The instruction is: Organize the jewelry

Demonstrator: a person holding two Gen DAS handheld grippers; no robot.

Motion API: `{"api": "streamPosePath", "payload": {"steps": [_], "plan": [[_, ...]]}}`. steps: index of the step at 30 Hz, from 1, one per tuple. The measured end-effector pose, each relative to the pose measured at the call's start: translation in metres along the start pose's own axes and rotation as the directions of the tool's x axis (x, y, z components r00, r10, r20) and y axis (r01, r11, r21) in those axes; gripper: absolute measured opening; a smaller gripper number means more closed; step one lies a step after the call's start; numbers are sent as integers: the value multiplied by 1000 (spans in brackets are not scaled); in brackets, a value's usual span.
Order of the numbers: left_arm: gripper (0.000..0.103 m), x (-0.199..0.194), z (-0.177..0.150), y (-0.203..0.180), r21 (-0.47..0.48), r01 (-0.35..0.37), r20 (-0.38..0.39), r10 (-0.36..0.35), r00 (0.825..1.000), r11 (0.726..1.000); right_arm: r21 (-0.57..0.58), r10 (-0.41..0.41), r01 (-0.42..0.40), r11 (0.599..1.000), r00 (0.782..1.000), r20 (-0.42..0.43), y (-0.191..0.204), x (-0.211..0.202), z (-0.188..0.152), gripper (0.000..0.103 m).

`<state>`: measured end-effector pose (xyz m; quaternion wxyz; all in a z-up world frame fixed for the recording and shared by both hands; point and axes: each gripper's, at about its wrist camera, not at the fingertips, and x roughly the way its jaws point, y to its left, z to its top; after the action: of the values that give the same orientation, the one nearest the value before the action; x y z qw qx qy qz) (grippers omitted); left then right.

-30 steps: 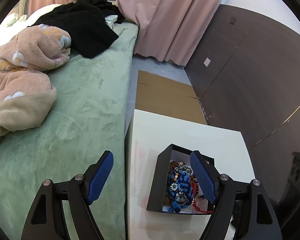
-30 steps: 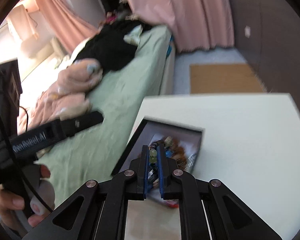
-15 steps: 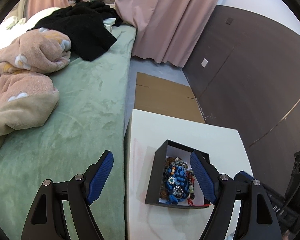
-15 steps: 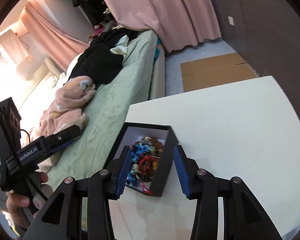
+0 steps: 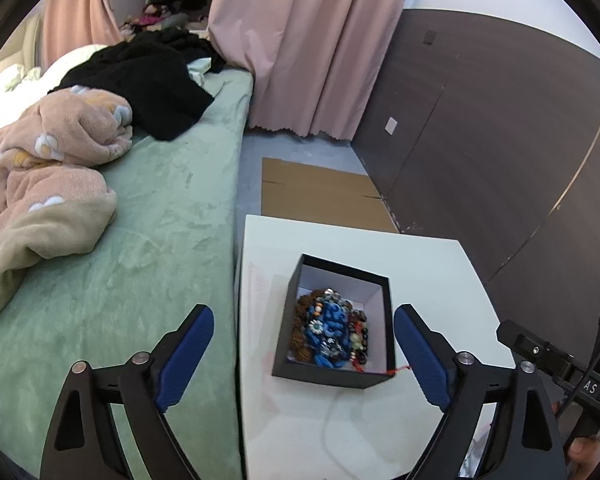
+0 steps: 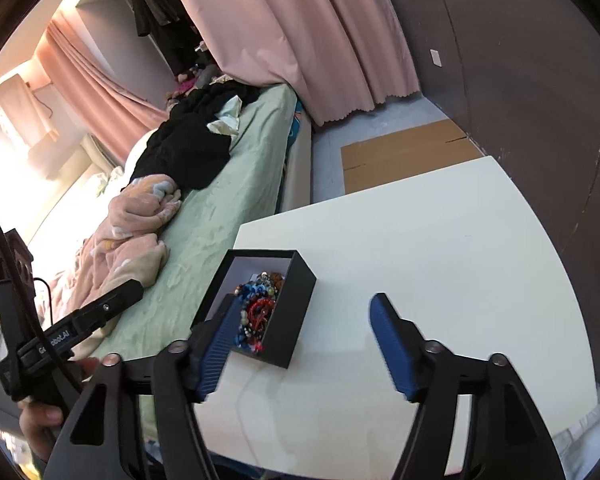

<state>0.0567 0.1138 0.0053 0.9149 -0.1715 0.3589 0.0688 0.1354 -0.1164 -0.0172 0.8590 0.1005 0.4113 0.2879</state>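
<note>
A black open box (image 5: 386, 320) (image 6: 294, 316) stands near the left edge of the white table (image 5: 420, 268) (image 6: 440, 260). Inside lies a heap of beaded jewelry (image 5: 330, 332) (image 6: 258, 306), mostly blue and brown, with a red cord hanging over the near corner. My left gripper (image 5: 304, 354) hovers on the near side of the box, its jaws opening wide with nothing pressed between the blue pads (image 5: 184, 356). My right gripper (image 6: 306, 346) is drawn back from the box, jaws opening and empty; its left pad (image 6: 218, 348) overlaps the box's near corner in view.
A bed with a green cover (image 5: 140, 240) lies left of the table, bearing a pink blanket (image 5: 40, 168) and black clothes (image 5: 152, 80). Flattened cardboard (image 5: 320, 196) lies on the floor beyond the table. Pink curtains (image 5: 308, 40) and a dark wall panel (image 5: 480, 140) stand behind.
My right gripper went from shut among the jewelry in the box to wide apart and drew back toward me. My left gripper pulled back and its jaws widened; the box now shows whole.
</note>
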Motion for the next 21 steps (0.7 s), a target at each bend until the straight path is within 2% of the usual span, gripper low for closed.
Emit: {"api": "streamPosePath", "payload": {"steps": [4, 6, 7, 10, 14, 21], "plan": [[100, -10, -10, -11, 8, 6, 13, -6, 1000, 1000, -3, -22, 22, 1000, 1000, 8, -3, -12, -8, 81], [102, -17, -15, -17, 9, 14, 27, -14, 1000, 1000, 2, -32, 32, 999, 999, 14, -7, -18, -12, 96], [102, -20, -16, -18, 11, 15, 36, -16, 999, 1000, 7, -44, 43, 999, 999, 19, -10, -22, -14, 97], [102, -30, -22, -26, 26, 7, 77, -9, 997, 1000, 19, -69, 68, 997, 997, 30, -17, -34, -20, 98], [102, -39, -27, -35, 42, 24, 90, -27, 996, 999, 21, -81, 80, 997, 995, 52, -22, -47, -26, 98], [102, -52, -30, -54, 99, 50, 89, -59, 994, 994, -23, -35, 39, 999, 988, 153, -12, -87, -28, 98]]}}
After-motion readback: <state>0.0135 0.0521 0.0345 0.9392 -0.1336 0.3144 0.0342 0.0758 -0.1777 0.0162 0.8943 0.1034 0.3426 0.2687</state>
